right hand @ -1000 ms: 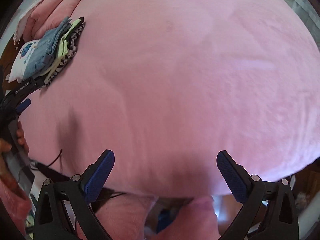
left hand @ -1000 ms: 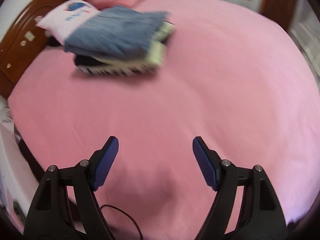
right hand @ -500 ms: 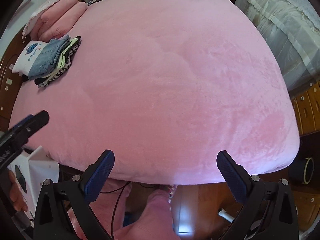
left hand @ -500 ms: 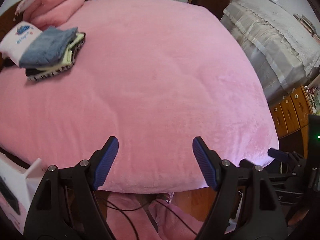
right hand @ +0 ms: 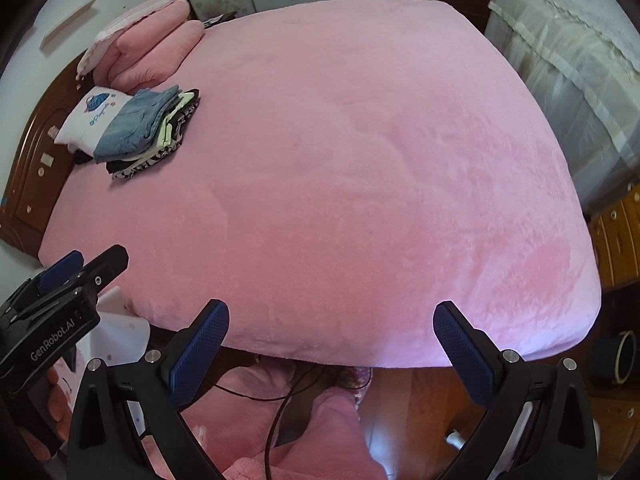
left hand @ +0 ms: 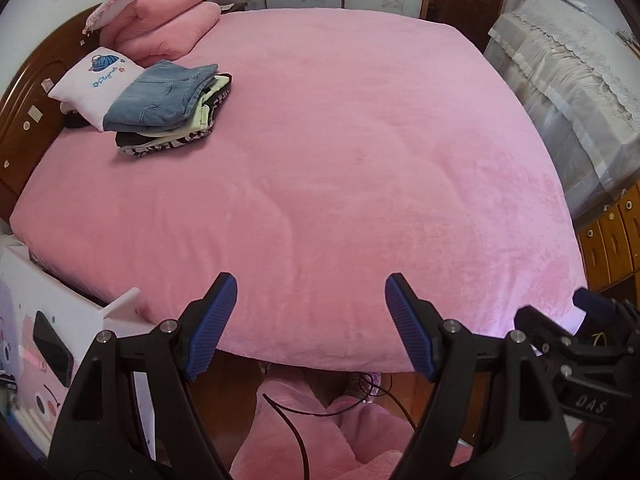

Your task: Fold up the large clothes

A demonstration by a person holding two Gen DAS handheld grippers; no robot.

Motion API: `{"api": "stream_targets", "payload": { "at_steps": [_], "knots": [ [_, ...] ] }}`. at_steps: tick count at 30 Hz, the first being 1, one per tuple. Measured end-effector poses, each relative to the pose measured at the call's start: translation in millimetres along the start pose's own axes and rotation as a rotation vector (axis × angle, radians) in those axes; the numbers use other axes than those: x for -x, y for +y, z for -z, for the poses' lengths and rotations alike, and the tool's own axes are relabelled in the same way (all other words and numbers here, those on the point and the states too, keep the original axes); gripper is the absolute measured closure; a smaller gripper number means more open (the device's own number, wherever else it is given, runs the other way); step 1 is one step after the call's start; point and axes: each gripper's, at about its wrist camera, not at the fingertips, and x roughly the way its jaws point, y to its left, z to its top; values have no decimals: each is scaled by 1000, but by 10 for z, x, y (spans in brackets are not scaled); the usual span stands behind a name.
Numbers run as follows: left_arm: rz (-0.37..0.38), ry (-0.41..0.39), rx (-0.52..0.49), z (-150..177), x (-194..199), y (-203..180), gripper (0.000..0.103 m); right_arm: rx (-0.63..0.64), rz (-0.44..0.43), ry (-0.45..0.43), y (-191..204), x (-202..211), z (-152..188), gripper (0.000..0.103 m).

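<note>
Both grippers have pulled back off the bed [left hand: 360, 140], jaws apart; folded clothes [left hand: 168, 108] sit stacked, jeans on top.

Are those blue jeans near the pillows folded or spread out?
Folded. The jeans lie as a compact layered rectangle topping a stack of clothes.

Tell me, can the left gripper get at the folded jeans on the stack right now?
Probably not yet: the left gripper, open, sits off the bed's near edge, and the jeans lie far across by the headboard. Nothing blocks the way.
</note>
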Motion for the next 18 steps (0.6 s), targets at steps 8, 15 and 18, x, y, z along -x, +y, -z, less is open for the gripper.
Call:
{"api": "stream_targets", "payload": {
  "at_steps": [8, 15, 18],
  "knots": [
    [12, 46, -2, 41, -89, -31, 29, -19, 28, 59, -149, -165, -28, 0],
    [50, 65, -37, -16, -199, -118, 29, 0, 35, 57, -157, -151, -39, 0],
    [52, 82, -35, -52, -257, -135, 23, -11, 46, 58, -139, -163, -13, 0]
  ]
}}
